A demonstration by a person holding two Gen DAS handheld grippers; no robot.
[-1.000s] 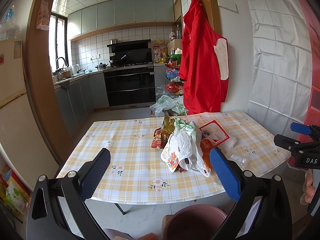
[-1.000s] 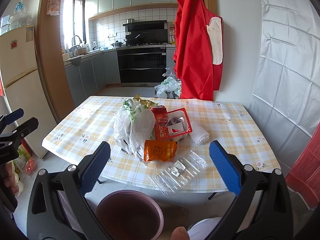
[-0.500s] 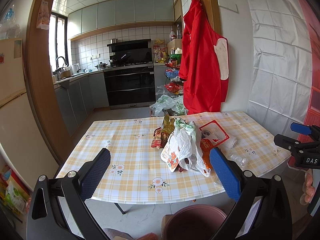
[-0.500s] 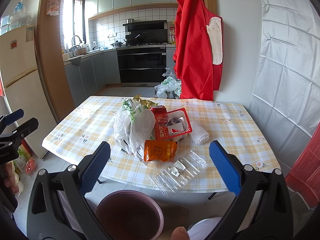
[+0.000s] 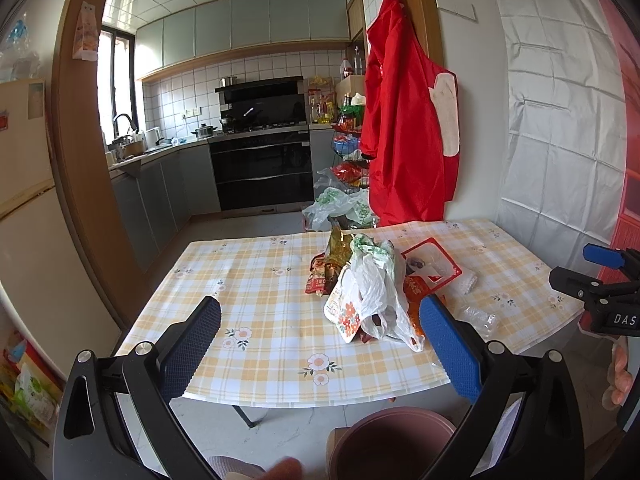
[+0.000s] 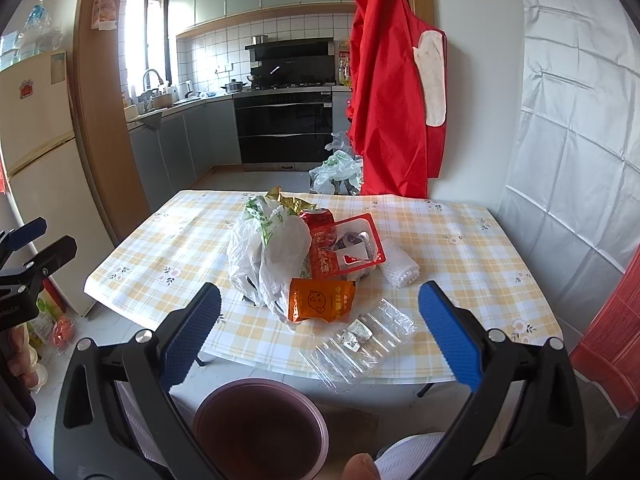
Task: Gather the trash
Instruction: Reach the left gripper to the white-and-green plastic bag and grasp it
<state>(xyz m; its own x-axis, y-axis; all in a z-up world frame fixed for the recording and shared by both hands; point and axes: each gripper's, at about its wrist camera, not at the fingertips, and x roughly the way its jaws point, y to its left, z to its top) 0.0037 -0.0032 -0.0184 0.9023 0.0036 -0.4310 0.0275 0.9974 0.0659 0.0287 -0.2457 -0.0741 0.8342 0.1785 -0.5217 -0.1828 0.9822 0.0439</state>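
A heap of trash lies mid-table: a white plastic bag, a red can, a red-rimmed tray, an orange packet, a clear plastic clamshell at the near edge, a gold wrapper and a white foam roll. A maroon bin stands on the floor below the near edge. My left gripper and right gripper both hang open and empty, short of the table edge.
The table has a yellow checked cloth. A red apron hangs on the wall behind. Bags sit on the floor beyond, a fridge stands left, and the kitchen with its oven lies further back.
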